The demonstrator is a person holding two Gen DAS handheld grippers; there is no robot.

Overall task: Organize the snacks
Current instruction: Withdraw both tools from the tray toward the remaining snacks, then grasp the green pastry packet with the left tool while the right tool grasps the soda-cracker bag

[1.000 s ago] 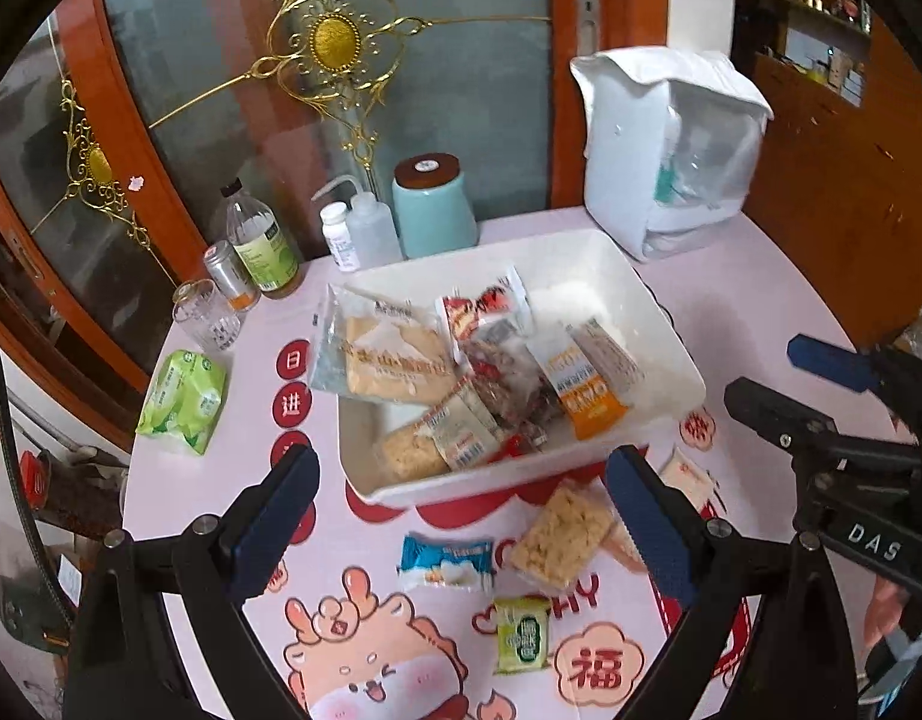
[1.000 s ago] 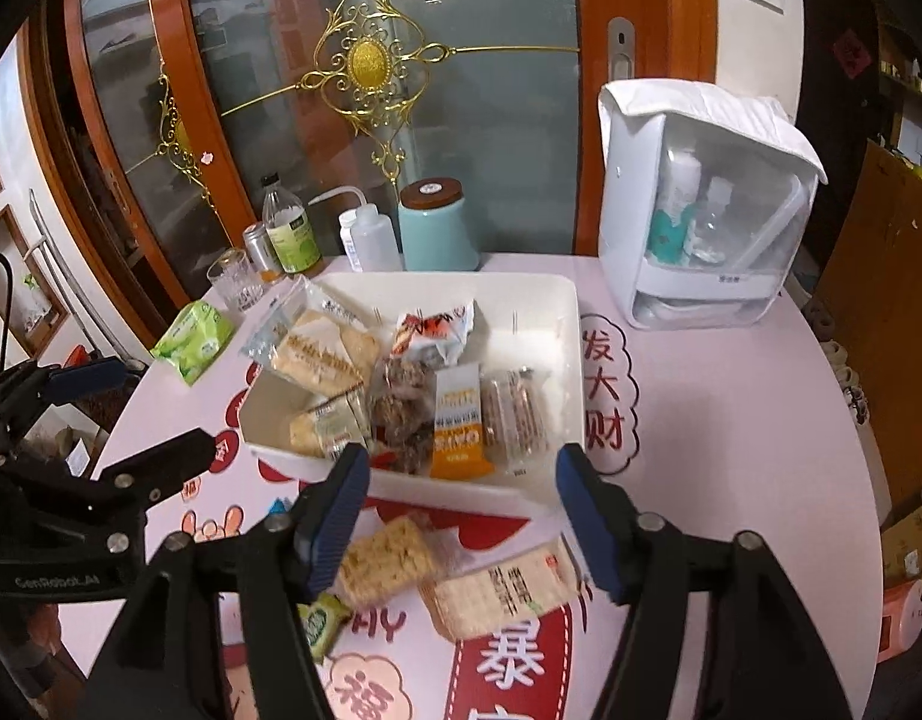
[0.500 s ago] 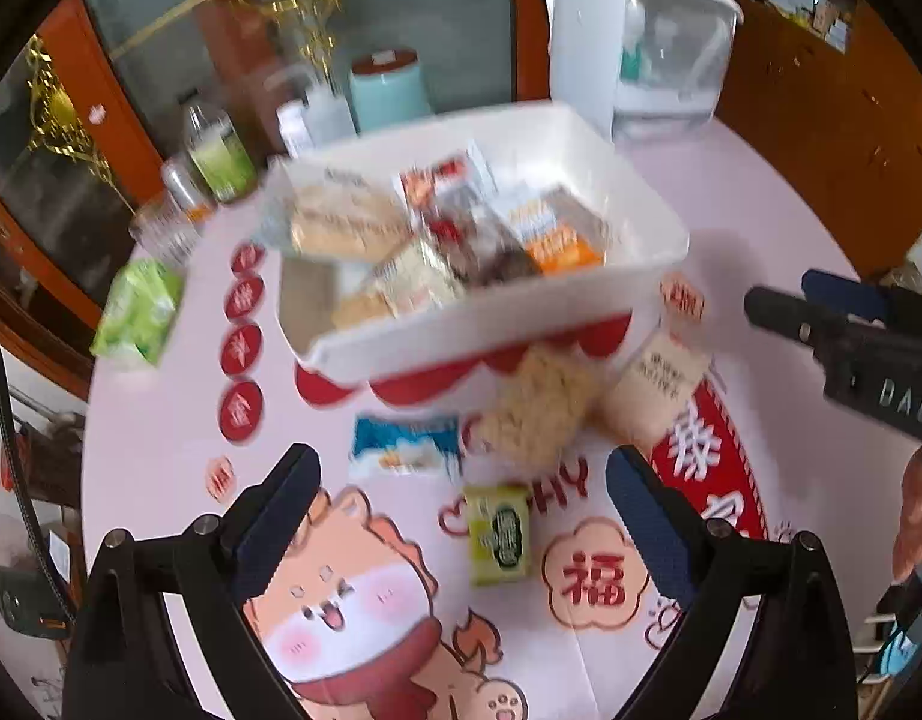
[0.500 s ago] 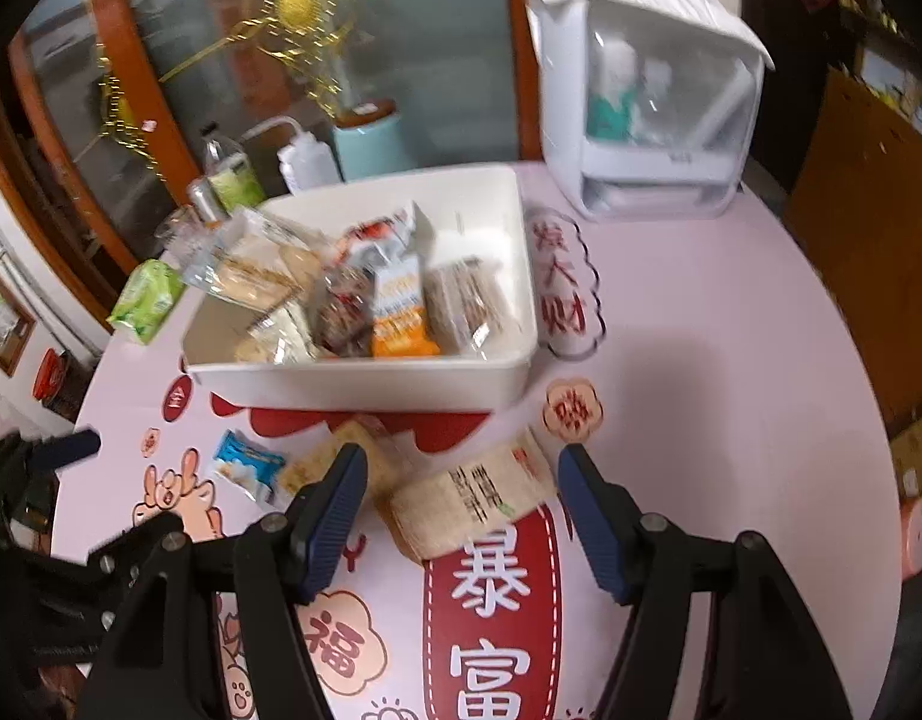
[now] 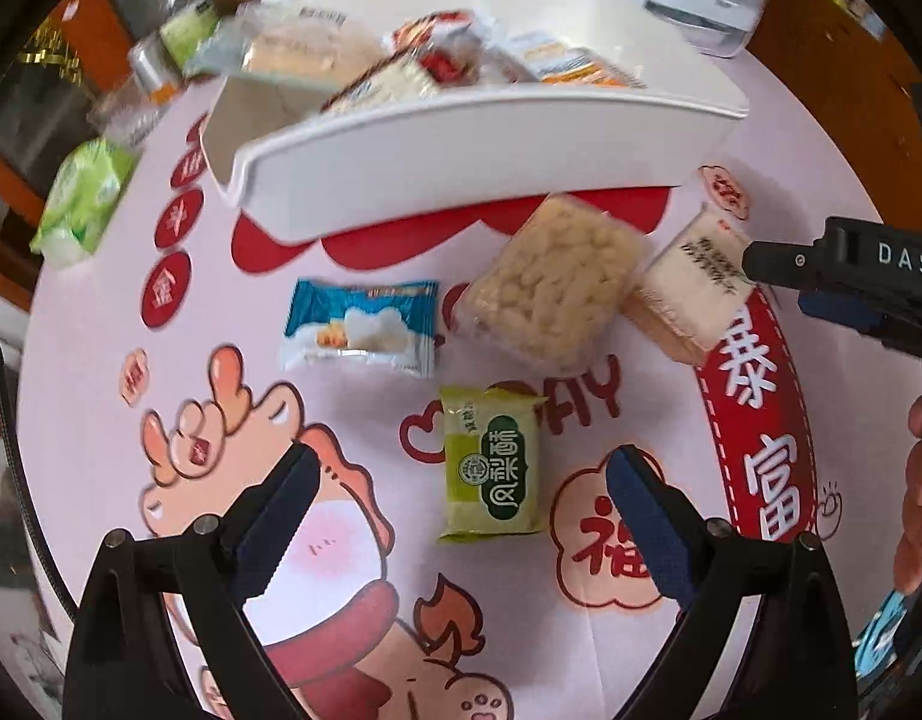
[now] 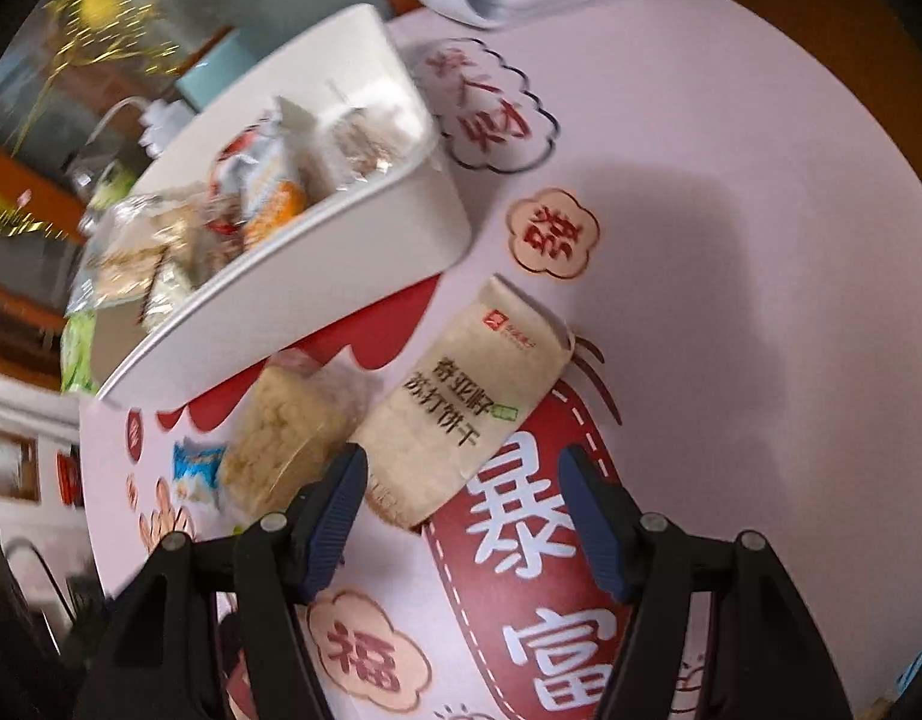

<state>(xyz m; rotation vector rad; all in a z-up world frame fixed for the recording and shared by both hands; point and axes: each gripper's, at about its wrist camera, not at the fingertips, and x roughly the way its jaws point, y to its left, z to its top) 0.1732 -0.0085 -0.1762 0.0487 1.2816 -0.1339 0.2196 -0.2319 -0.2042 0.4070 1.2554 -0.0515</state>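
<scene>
Counter [image 5: 89, 360]: round, pink printed cover.
Far side: white bin [image 5: 461, 162] of snacks.
Before bin: blue packet [image 5: 359, 330], puffed-rice pack [image 5: 551, 282], cracker pack [image 6: 461, 408].
Nearer edge: green packet [image 5: 497, 462].
Left edge: green tissue pack [image 5: 83, 198].

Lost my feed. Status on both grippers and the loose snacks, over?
Left gripper open over green pastry pack. Right gripper open at soda cracker pack. Puffed rice cake touches it. White bin behind.

Black linkage arms, silver screws, blue-padded fingers [image 5: 647, 522], "DAS" lettering.
</scene>
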